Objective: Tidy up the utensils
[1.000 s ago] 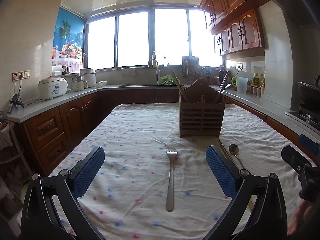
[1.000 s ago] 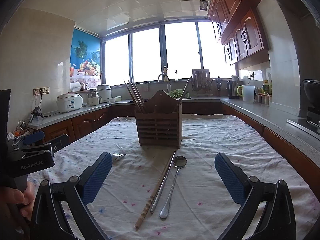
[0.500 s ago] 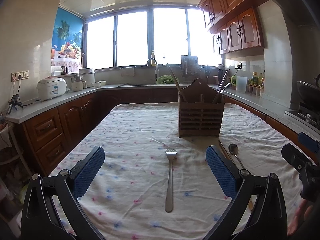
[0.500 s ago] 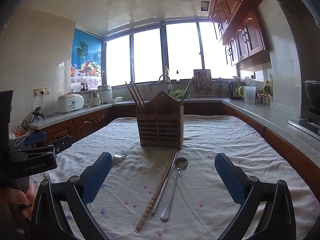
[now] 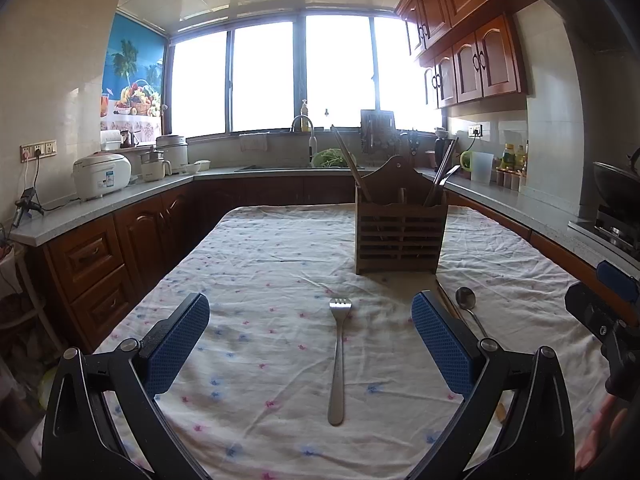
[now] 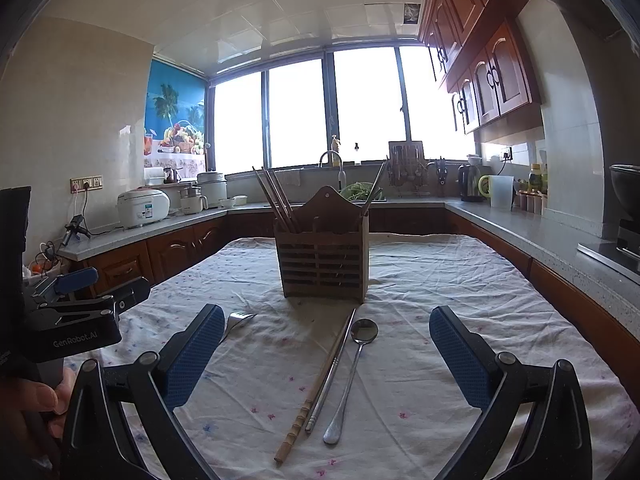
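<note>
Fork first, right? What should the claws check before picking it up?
1. Left claw open: ok, blue pads wide apart.
2. Silver metal fork lined up between the left claw's pads: ok.
3. Fork lying free on the dotted white tablecloth: ok, nothing touches it.
4. Right claw open and empty: ok.
5. Long silver spoon and the wooden and metal chopsticks out of the fork's way: ok, lying off to its right.
6. Room in the slatted wooden utensil holder: cannot tell, its inside is hidden.
</note>
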The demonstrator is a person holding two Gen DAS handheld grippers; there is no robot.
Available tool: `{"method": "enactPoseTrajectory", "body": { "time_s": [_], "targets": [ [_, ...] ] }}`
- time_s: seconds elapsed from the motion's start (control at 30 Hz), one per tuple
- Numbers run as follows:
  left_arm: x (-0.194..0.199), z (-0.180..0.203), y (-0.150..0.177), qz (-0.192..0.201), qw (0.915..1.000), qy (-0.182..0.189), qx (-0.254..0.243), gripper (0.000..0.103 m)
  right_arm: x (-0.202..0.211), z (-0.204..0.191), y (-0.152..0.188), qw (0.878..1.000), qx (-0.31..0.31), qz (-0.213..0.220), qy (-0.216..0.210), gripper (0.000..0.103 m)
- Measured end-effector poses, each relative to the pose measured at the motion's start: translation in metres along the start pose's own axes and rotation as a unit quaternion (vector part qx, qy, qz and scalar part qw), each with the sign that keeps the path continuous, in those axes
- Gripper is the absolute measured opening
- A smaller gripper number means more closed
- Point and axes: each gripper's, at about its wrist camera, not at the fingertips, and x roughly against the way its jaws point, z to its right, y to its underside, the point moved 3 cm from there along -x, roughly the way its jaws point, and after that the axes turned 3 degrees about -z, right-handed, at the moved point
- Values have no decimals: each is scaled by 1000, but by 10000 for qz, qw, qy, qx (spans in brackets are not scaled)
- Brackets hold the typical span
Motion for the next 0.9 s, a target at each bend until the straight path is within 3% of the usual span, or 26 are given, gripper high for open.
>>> {"method": "enactPoseTrajectory", "body": {
  "time_s": [0.9],
  "targets": [
    [-9,3,-4,-133,9996,239,-7,103,-8,8,-5,9999,-28,-119,39,103]
  ]
}}
